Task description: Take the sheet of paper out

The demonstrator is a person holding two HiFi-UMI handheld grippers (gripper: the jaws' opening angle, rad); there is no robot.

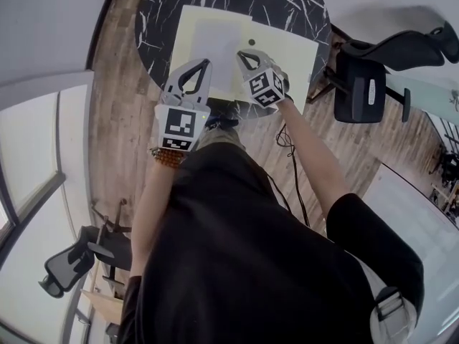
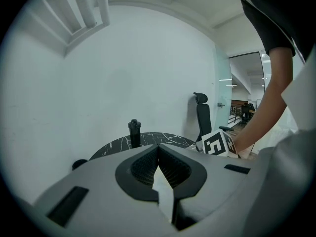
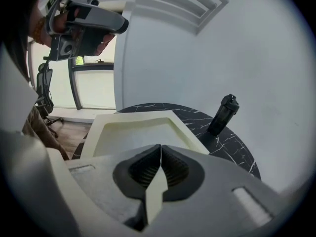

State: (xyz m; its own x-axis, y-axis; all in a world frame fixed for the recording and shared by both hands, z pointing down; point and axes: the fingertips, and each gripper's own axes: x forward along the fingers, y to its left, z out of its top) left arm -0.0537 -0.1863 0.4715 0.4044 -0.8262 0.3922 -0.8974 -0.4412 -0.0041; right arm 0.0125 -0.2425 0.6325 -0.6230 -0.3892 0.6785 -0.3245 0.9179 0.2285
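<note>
Over the pale yellow tray [image 1: 297, 49] on the black table [image 1: 154, 20], left gripper [image 1: 207, 63] and right gripper [image 1: 242, 56] both have their jaws clenched on the sheet of paper [image 1: 215, 34]

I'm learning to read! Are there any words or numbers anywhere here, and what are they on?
No words or numbers can be read anywhere.
Left marker cube and right marker cube: black-and-white square patterns only, no letters.
Sheet of paper: looks blank.
Folder: plain.
Black bottle: no label shows.
</note>
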